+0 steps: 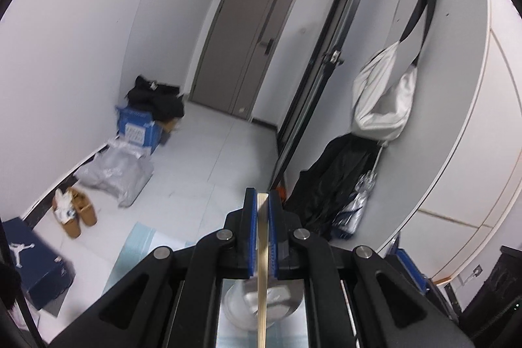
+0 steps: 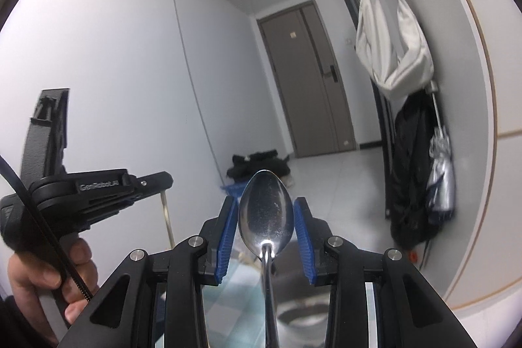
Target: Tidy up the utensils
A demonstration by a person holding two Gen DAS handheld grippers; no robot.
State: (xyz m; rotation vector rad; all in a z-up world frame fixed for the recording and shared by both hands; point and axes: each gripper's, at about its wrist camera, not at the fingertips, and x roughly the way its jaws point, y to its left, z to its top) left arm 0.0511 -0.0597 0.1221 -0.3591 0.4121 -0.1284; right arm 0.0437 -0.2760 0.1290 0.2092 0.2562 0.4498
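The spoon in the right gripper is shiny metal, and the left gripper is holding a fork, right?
Not quite. The left gripper holds a pale wooden stick, probably a chopstick, not a fork; the left wrist view shows it pinched between the blue pads. The shiny metal spoon does sit in the right gripper.

Pale tiled floor (image 1: pixel 208 152) ahead of the grippers. On it, far left of the left gripper: a blue box (image 1: pixel 138 128) under dark clothes, a grey plastic bag (image 1: pixel 114 173), tan shoes (image 1: pixel 78 211), and a navy shoebox (image 1: pixel 36 263).
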